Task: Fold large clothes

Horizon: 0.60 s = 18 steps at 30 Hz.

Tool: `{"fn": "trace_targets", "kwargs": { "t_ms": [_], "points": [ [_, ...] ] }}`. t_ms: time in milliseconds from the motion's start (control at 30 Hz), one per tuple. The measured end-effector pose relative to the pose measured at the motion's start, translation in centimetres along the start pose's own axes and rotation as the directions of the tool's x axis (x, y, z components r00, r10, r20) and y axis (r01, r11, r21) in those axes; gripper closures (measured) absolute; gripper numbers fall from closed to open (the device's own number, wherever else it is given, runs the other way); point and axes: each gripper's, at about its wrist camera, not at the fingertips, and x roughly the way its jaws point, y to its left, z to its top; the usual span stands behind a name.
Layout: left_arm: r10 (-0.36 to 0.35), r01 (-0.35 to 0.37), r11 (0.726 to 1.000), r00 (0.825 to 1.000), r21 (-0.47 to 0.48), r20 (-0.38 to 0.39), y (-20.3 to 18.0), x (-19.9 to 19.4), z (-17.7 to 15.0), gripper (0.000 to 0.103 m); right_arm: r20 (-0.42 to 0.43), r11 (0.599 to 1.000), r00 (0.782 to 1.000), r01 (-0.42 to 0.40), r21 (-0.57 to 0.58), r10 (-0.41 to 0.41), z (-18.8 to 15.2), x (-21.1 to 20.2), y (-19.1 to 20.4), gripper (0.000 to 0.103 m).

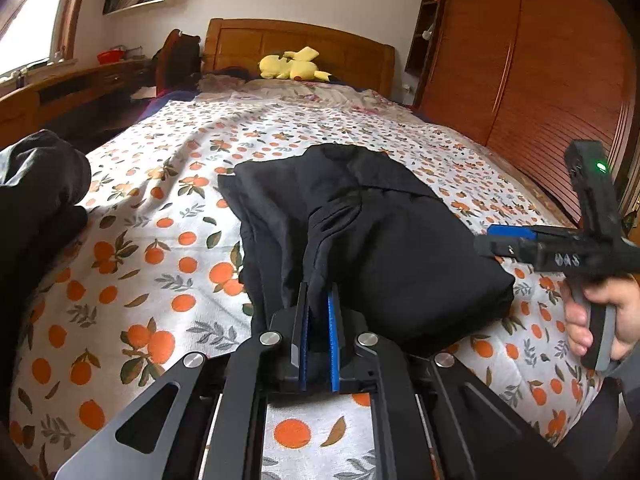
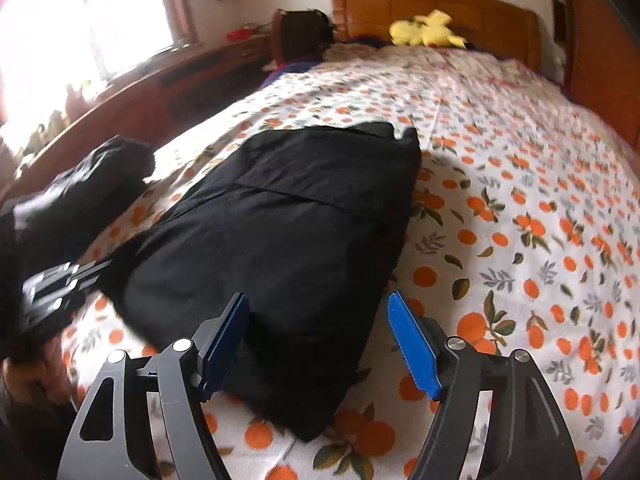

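A black garment [image 1: 372, 240] lies folded on the orange-print bedsheet [image 1: 160, 208]. My left gripper [image 1: 319, 304] is shut on a raised fold of the garment at its near edge, pinched between the blue pads. The right gripper [image 1: 496, 240] shows in the left wrist view at the garment's right side, held by a hand. In the right wrist view the right gripper [image 2: 318, 320] is open, its blue pads [image 2: 414, 346] straddling the near end of the garment [image 2: 288, 232] just above it. The left gripper [image 2: 76, 276] shows there at the garment's left edge.
Another dark garment pile [image 1: 36, 184] lies at the bed's left side, also in the right wrist view [image 2: 92, 176]. A yellow plush toy [image 1: 292, 65] sits by the wooden headboard [image 1: 300, 40]. A wooden wardrobe [image 1: 532, 60] stands right, a desk [image 1: 72, 84] left.
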Motion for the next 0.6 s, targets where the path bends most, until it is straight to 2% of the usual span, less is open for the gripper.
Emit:
{"fn": "trace_targets", "kwargs": {
  "t_ms": [133, 400, 600],
  "points": [
    [0.011, -0.011, 1.000, 1.000, 0.008, -0.005, 0.0, 0.2, -0.4, 0.094, -0.029, 0.994, 0.998, -0.059, 0.097, 0.062, 1.0, 2.0, -1.7, 0.032],
    [0.022, -0.022, 1.000, 1.000, 0.010, -0.011, -0.1, 0.5, -0.4, 0.094, -0.067, 0.990, 0.995, -0.065, 0.128, 0.074, 2.7, 4.9, -2.7, 0.024],
    [0.034, -0.034, 0.999, 0.999, 0.009, -0.019, 0.1, 0.7, -0.3, 0.094, -0.114, 0.962, 0.977, -0.152, 0.229, 0.181, 2.8, 6.9, -4.2, 0.025]
  ]
}}
